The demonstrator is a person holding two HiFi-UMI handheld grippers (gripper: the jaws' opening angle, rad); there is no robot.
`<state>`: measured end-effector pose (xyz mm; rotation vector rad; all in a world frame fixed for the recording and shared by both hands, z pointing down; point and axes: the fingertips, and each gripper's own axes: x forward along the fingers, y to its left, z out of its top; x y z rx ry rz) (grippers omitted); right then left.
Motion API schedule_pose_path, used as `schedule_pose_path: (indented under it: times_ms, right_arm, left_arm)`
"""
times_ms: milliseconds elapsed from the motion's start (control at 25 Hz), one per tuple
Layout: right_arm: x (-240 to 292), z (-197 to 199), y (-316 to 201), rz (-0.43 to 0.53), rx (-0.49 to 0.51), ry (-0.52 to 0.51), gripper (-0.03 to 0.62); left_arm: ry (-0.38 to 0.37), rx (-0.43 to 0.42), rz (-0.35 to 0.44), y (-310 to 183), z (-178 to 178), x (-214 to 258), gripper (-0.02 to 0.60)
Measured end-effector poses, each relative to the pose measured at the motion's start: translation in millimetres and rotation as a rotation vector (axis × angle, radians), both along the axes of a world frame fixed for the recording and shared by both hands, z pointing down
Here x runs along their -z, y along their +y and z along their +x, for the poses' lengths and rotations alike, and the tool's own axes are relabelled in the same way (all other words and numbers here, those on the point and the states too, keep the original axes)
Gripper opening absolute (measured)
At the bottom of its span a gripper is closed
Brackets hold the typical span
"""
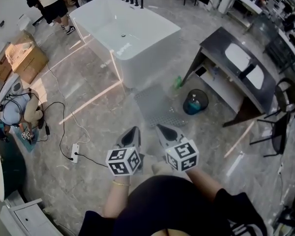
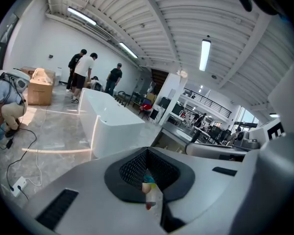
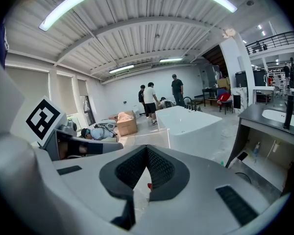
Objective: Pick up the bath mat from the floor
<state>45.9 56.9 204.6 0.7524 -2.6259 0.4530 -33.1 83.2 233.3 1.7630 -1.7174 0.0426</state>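
Observation:
The bath mat is a grey textured rectangle lying flat on the marble floor, just in front of the white bathtub. Both grippers are held close to the person's body, pointing forward at the mat and short of its near edge. My left gripper is shut with nothing in it; its dark pads meet at the tip in the left gripper view. My right gripper is beside it, also shut and empty, and its pads touch at the tip in the right gripper view. Neither gripper touches the mat.
A dark vanity with a white sink stands to the right. A black bucket holding a teal bottle sits by the mat's right edge. A power strip and cable lie at left, near a crouching person and cardboard boxes.

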Motion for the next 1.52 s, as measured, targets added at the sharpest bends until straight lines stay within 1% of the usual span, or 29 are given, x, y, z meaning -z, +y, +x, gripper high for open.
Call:
schedule_pose_path:
  times_ms: [240,480,640,920,1160,1360,1520]
  right_arm:
    - [-7.1,-5.8,-9.5,-0.010,0.002,0.001,0.011]
    - [-14.7,-4.5,-29.1,-0.026,-0.034,0.010,0.011]
    - [-23.9,-10.9,-46.8,-0.051,-0.070,0.013,0.011]
    - [-36.2,-43.8,-82.9,-0.071,-0.085,0.033,0.011]
    - [-53.7,-69.5,-121.5,-0.099,-0.111,0.051,0.011]
    - [-76.5,-86.9,-148.1,-0.123,-0.112,0.065,0.011]
    - [-107.1,-99.4,-165.9,-0.133,-0.113,0.075,0.011]
  left_arm:
    - [0.012,0.022,-0.023,-9.5,-11.3,-12.4,0.000]
    - [0.004,0.004,-0.037,-31.8,-21.1,-18.3,0.001]
    - [0.008,-0.013,-0.060,-49.5,-33.9,-27.9,0.000]
    - [0.011,-0.045,-0.093,-93.0,-65.7,-44.4,0.000]
    - [0.018,-0.080,-0.142,-128.2,-87.9,-69.6,0.000]
    - [0.025,-0.086,-0.160,-156.1,-105.8,-90.6,0.000]
    - [0.024,-0.087,-0.164,-175.0,-118.8,-118.6,0.000]
